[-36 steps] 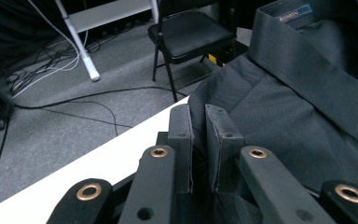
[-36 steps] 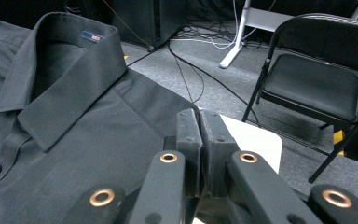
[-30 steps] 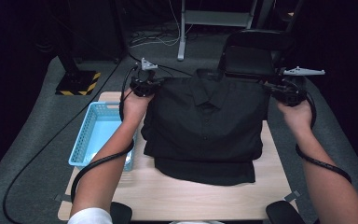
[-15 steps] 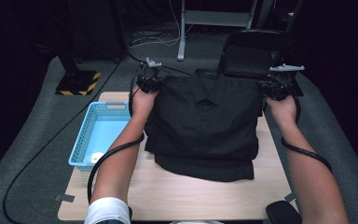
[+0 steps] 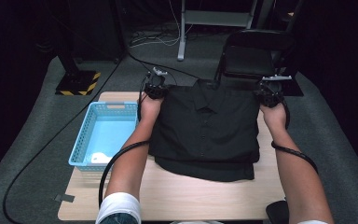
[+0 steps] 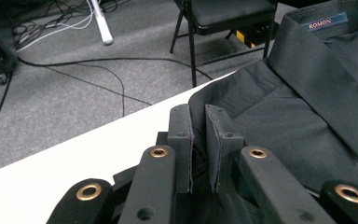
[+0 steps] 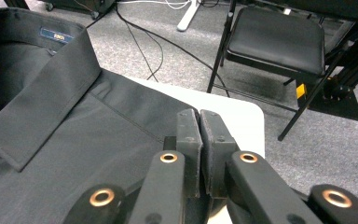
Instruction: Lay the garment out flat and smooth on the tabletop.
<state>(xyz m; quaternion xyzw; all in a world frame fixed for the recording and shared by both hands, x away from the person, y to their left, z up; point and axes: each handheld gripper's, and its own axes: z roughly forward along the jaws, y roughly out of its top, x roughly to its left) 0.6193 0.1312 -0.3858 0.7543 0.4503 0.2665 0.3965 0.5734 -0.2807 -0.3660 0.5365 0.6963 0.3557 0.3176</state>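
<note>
Black shirt (image 5: 205,126), folded and buttoned, spread flat across the middle of the wooden tabletop (image 5: 191,196), collar toward the far edge. Pinched at its far left shoulder by the left gripper (image 5: 154,88), jaws clenched with a fold of cloth between them. Clamped likewise at the far right shoulder by the right gripper (image 5: 269,93), jaws pressed together at the shoulder edge, cloth apparently caught between. Flanked on the left by a blue basket (image 5: 81,144), just beside the shirt; backed by a black chair (image 5: 251,56) beyond the far edge. Judged as the laying-down step of the folding, both shoulders low on the tabletop. Called next for letting go of both shoulders and drawing clear without dragging the cloth, then probably smoothing the bundle or moving it toward the basket.
</note>
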